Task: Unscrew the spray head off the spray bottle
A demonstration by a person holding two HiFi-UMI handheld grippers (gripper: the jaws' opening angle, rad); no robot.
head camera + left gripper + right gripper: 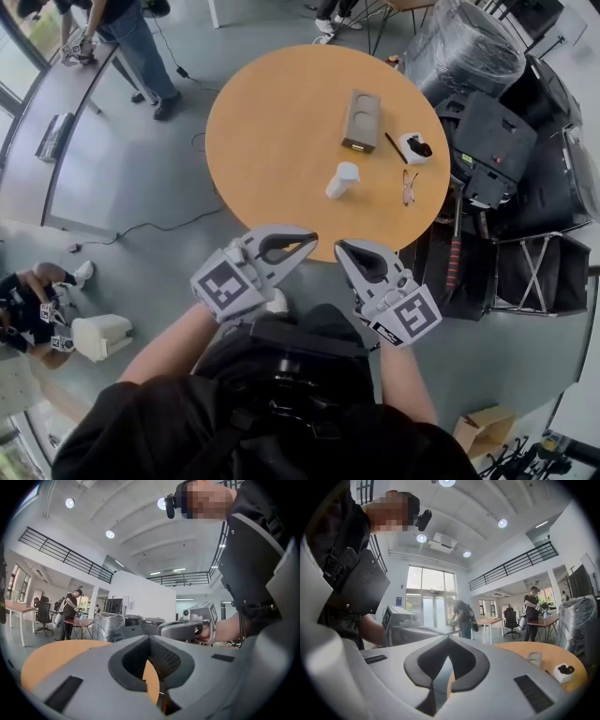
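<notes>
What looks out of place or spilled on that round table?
Nothing stands out. The white bottle, grey box, pen and glasses sit apart on the round table, no spill visible. Left gripper and right gripper: jaws shut, empty.

The left half of the round bench (262, 131) is bare and gives open passage from its near edge. On the right half stand a grey box (361, 120), a white bottle (342, 180), a pen (396, 147), a small white holder (415, 148) and what appear to be spectacles (410, 187), all apart from one another. Black cases (497, 141) crowd the right rim.
</notes>
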